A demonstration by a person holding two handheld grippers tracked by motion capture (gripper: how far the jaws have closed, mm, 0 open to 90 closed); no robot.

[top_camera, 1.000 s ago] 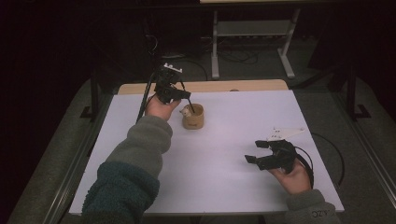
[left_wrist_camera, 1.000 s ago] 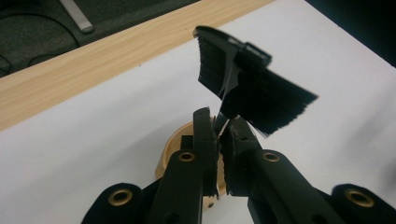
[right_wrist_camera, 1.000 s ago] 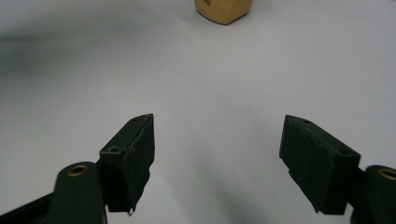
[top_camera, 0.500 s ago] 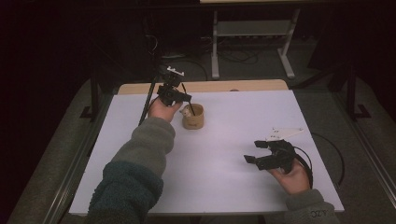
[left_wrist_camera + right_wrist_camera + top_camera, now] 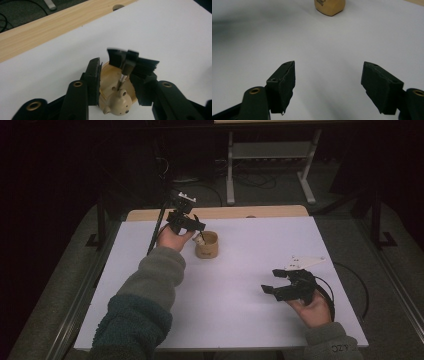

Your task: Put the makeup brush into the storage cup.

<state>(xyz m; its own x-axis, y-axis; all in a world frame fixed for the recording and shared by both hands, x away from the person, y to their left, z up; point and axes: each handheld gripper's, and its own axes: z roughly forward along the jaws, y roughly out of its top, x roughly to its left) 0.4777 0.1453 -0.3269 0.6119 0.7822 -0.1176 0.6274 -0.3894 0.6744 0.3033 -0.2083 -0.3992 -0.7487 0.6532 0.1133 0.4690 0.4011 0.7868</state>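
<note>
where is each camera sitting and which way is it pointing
High view: above the near table edge, looking forward and down on the white table; both forearms, left gripper, right gripper.
Left gripper view: rides the left gripper, looking down into the tan bear-faced holder with a black-handled brush; jaws just opened.
Right gripper view: low, facing across the table; open right gripper.
All share the holder.

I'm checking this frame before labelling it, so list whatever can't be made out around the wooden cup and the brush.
- Brush: the top of its handle is smeared by motion blur in the left gripper view, so its end is unclear.
- Wooden cup: too small and dim in the high view to show what stands inside it.
- Wooden cup, right gripper view: cut off by the top edge, and its printed mark is unreadable.
- Left tongs: their lower arms run off the bottom edge.
</note>
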